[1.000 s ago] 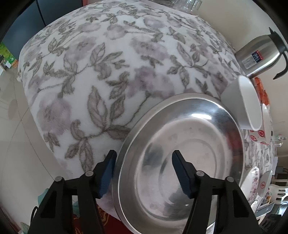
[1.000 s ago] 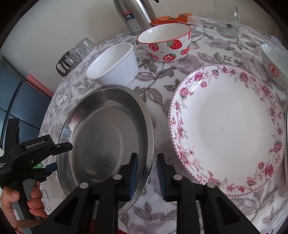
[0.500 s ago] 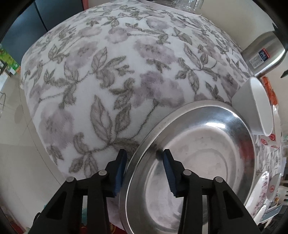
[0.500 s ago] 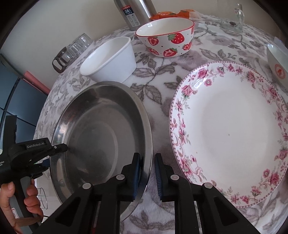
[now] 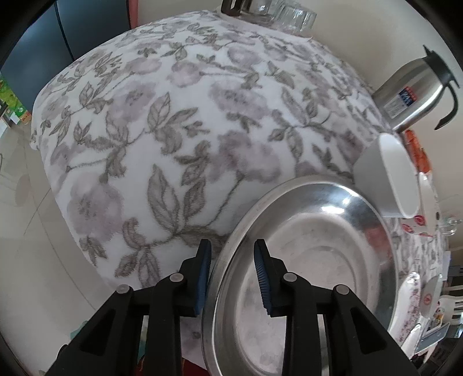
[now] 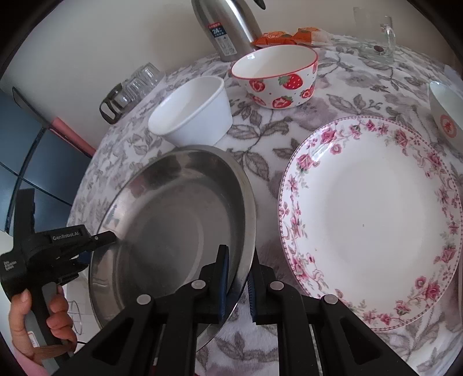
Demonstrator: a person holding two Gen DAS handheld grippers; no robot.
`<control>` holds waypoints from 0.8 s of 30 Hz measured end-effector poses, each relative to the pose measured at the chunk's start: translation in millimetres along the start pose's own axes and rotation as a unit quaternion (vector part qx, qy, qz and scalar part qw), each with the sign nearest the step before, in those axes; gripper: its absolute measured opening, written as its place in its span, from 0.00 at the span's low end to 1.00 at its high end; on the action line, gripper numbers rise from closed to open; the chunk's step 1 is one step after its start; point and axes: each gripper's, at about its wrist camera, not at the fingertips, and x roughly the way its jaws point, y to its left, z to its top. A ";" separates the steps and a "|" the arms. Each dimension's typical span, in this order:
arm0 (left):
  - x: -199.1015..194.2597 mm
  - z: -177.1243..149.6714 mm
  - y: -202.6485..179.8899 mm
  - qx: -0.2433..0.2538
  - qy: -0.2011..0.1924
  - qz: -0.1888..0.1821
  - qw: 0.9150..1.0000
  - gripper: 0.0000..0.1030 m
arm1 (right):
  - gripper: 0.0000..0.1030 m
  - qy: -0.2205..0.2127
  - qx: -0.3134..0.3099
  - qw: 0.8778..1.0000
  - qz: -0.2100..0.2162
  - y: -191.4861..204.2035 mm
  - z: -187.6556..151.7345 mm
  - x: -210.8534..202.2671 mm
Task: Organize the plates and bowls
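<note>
Both claws are on the steel plate (image 6: 173, 219) now! The right claw (image 6: 237, 279) sits narrow, its blue pads (image 6: 222, 277) pinching the plate's rim at about five o'clock in the right wrist view. Over at nine o'clock, the left claw (image 5: 233, 276) straddles the opposite rim, one pad either side with a sliver of gap, so whether it bites I cannot tell. The plate lies near the edge of the flower-clothed counter (image 5: 202, 115), left of the rose-rimmed plate (image 6: 373, 219). At twelve o'clock the white bowl (image 6: 194, 112) nearly touches it, the strawberry bowl (image 6: 275, 75) just beyond, a steel flask (image 6: 228, 26) behind.
</note>
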 end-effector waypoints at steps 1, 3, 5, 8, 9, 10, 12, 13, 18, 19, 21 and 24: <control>-2.4 -1.7 -0.6 0.000 -0.002 -0.003 1.000 0.30 | 0.12 -0.002 0.001 1.000 0.002 -0.8 0.1 -2.1; -5.4 -8.1 -1.6 0.003 -0.006 -0.009 1.000 0.30 | 0.13 -0.006 -0.003 1.000 0.004 -1.0 1.0 -6.6; -8.0 -13.3 -3.0 0.004 -0.007 -0.015 1.000 0.30 | 0.13 -0.011 -0.008 1.000 0.006 -0.9 1.0 -11.4; -12.9 -17.3 -4.2 0.003 -0.008 -0.027 1.000 0.30 | 0.13 -0.017 -0.014 1.000 0.009 -3.3 0.7 -18.1; -14.4 -19.0 -5.2 0.004 -0.010 -0.030 0.999 0.30 | 0.13 -0.019 -0.017 1.000 0.010 -3.9 0.8 -20.9; -16.9 -21.3 -6.3 0.004 -0.012 -0.033 0.999 0.30 | 0.13 -0.020 -0.019 1.000 0.010 -4.3 0.3 -23.1; -24.6 -25.4 -7.8 0.008 -0.020 -0.036 0.999 0.30 | 0.13 -0.025 -0.020 0.999 0.012 -5.5 0.1 -28.4; -28.5 -27.5 -10.0 0.012 -0.026 -0.036 0.999 0.30 | 0.13 -0.027 -0.020 0.999 0.015 -6.4 0.0 -31.5; -43.0 -36.3 -21.8 0.030 -0.044 -0.048 0.997 0.30 | 0.13 -0.040 -0.020 0.999 0.017 -15.1 -1.4 -47.3; -44.4 -37.0 -24.0 0.032 -0.045 -0.052 0.997 0.30 | 0.14 -0.043 -0.019 0.999 0.019 -17.5 -1.7 -50.9; -50.0 -40.1 -27.4 0.032 -0.050 -0.065 0.996 0.30 | 0.14 -0.053 -0.021 0.998 0.018 -21.7 -2.3 -58.4; -57.7 -46.2 -38.8 0.050 -0.065 -0.066 0.994 0.30 | 0.14 -0.065 -0.021 0.997 0.016 -26.6 -2.1 -68.3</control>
